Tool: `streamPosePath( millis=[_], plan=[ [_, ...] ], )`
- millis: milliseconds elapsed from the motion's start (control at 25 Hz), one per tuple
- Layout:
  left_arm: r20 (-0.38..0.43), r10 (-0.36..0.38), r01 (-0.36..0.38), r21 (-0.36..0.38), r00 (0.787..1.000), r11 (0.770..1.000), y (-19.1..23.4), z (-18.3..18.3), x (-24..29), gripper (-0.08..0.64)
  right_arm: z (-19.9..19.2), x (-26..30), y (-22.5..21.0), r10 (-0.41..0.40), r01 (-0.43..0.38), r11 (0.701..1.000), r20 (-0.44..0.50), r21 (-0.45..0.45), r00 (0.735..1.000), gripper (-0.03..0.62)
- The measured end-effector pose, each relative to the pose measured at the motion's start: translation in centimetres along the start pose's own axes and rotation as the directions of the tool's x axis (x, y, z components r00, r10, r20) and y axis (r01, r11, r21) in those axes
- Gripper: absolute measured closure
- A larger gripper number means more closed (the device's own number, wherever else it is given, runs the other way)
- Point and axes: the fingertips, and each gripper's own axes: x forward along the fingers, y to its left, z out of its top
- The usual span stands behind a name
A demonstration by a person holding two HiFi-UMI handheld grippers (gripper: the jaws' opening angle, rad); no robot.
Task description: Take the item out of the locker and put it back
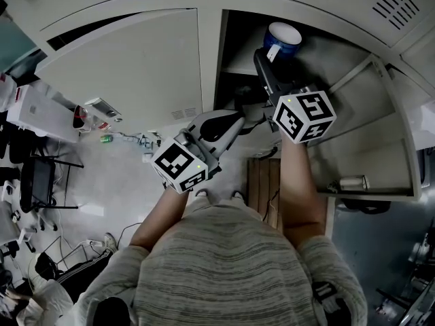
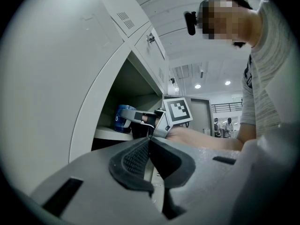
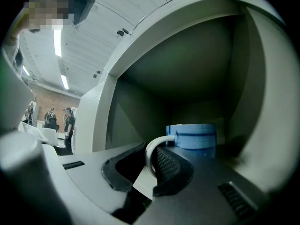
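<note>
The blue mug point(image 3: 197, 136) stands far inside the locker point(image 3: 262, 102), on its shelf. My right tongs point(image 3: 147, 165) are clamped on its white handle point(image 3: 151, 153), so lifting it out and returning it are both left to do. My left tongs point(image 2: 149, 153) hang closed and empty, near me, outside.

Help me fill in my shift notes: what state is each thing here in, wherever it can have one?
locker door: swung open.
neighbouring door: closed.
mug: upright on the shelf, inside the open locker.
right gripper: shut on the mug's handle.
left gripper: shut, nothing between its fingers.
</note>
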Motion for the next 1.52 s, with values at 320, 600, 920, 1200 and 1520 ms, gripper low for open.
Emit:
streamPosePath(
  millis=[320,600,920,1200,1520],
  plan=[
    [0.01,-0.012,0.012,0.014,1.0,1.0,-0.3,0.6,0.0,0.554,2.5,-1.0,1.7,0.021,-0.017,0.994,0.041,-0.106,0.999,0.541],
    [0.018,-0.002,0.001,0.026,1.0,1.0,-0.3,1.4,-0.6,0.553,4.8,-3.5,4.4,0.066,-0.056,0.991,0.085,-0.125,0.994,0.541],
    [0.035,-0.031,0.03,0.032,0.999,0.999,-1.2,2.3,-1.3,0.554,5.5,-7.3,8.2,0.119,-0.103,0.983,0.099,-0.153,0.988,0.541],
    [0.051,-0.065,0.063,0.042,0.997,0.997,-2.4,3.4,-2.5,0.554,5.0,-10.4,12.1,0.166,-0.148,0.978,0.117,-0.15,0.979,0.541],
    [0.055,-0.107,0.104,0.058,0.993,0.993,-3.4,3.9,-2.8,0.552,3.6,-11.8,13.2,0.137,-0.124,0.985,0.113,-0.116,0.984,0.541]
  ],
)
